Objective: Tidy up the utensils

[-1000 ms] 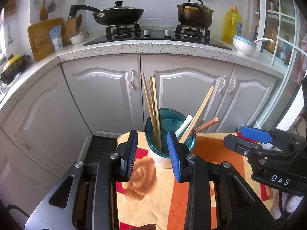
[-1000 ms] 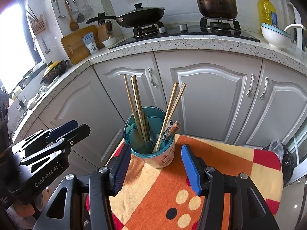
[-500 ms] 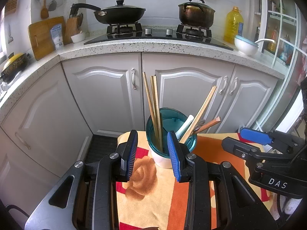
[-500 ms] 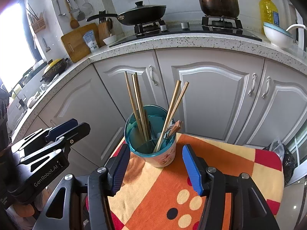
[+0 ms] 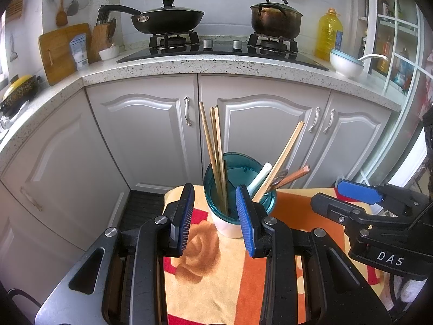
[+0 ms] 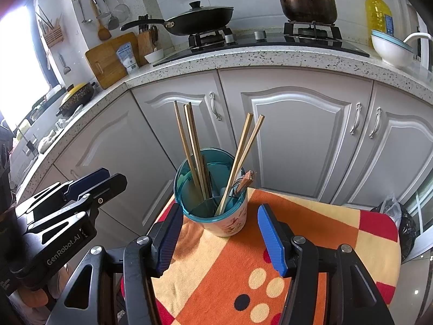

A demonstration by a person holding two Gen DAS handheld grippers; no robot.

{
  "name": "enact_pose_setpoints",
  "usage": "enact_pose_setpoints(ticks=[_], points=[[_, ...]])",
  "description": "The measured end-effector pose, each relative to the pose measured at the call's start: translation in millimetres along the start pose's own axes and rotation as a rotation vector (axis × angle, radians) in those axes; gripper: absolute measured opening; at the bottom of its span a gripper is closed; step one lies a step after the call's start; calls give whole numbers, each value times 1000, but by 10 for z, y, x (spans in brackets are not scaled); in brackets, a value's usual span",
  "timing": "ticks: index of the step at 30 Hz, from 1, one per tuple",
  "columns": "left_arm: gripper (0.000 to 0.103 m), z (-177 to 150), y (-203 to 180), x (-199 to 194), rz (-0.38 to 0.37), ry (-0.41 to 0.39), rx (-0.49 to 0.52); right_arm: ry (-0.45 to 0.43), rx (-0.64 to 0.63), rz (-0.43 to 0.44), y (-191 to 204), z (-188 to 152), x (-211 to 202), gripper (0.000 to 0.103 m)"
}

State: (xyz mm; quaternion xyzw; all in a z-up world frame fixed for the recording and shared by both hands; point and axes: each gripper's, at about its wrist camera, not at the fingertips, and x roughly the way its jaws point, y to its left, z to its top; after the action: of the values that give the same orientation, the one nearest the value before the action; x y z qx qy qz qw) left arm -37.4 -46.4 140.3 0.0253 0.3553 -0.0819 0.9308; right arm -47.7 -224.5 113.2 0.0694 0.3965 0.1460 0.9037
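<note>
Kitchen with pale grey cabinet doors [image 5: 151,135] under a speckled stone counter [image 5: 216,66]; on the hob, a lidded black pan [image 5: 167,20] and a dark stockpot [image 5: 276,17]. Yellow oil bottle [image 5: 329,33] and white bowl [image 5: 345,62] further right on the counter; cutting board [image 5: 63,51] and knife block [image 5: 102,38] towards the left corner.

In front, a small desk covered by an orange, cream and red patterned cloth [image 6: 224,268]. Near its far edge, upright, a teal-rimmed utensil cup [image 6: 216,203] with a white body. Inside it: wooden chopsticks [image 6: 189,146] leaning left, two more leaning right, a white handle [image 5: 259,176] and a brown handle [image 6: 245,182].

Left tongs [image 5: 215,216] low over the cloth, blue pads apart, nothing between them, just short of the cup. Right tongs [image 6: 220,239] likewise parted wide and empty, cup framed beyond the tips, not touched.
</note>
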Motion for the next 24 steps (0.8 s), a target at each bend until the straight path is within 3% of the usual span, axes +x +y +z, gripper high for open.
enact_pose_setpoints(ticks=[24], points=[[31, -10, -26, 17, -4, 6, -2, 18, -11, 2, 26, -10, 51, 56]])
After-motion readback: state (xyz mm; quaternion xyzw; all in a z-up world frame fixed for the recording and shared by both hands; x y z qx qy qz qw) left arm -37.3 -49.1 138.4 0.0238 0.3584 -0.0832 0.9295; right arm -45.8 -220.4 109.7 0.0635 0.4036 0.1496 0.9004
